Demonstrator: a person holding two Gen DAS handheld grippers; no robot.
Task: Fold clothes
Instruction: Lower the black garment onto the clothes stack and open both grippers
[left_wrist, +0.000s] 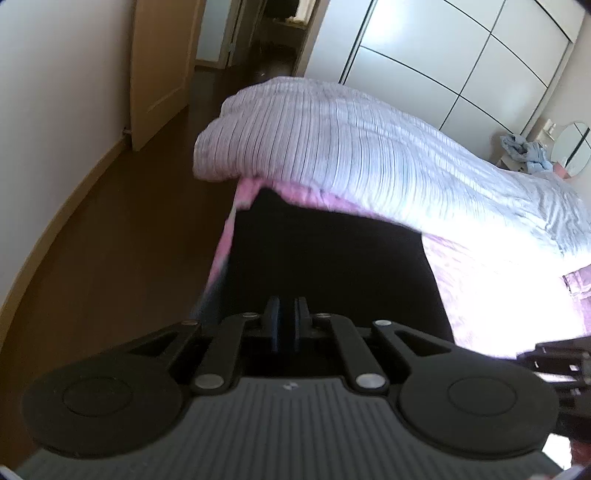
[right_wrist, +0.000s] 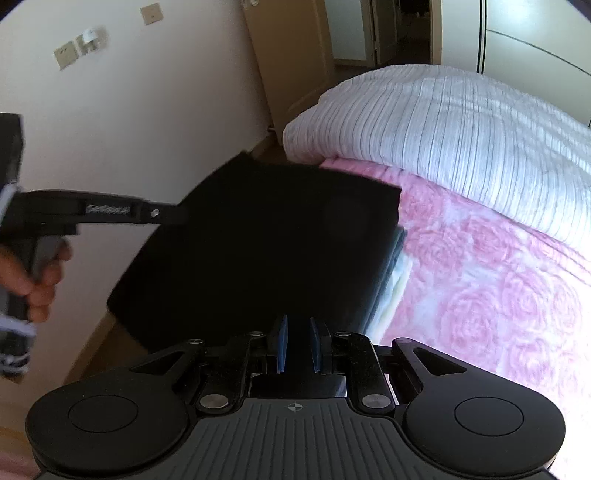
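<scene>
1. Left wrist view: we hold the left gripper (left_wrist: 287, 320) with its jaws pinched together on the near edge of the black fabric garment (left_wrist: 332, 266), which spreads over the corner of the bed with the pink rose-patterned quilt (left_wrist: 491, 291).
2. Right wrist view: the right gripper (right_wrist: 298, 345) shows a narrow gap between its blue pads (right_wrist: 282, 343); the black cloth runs up to them, yet we cannot tell whether it is pinched.
3. We should check that right-hand hold first, since a one-sided grip skews the fold.
4. We carry both corners level and together toward the striped white duvet (right_wrist: 461, 129), keeping the edge taut.
5. We line the edges up before letting go, well clear of the bed's edge.
</scene>
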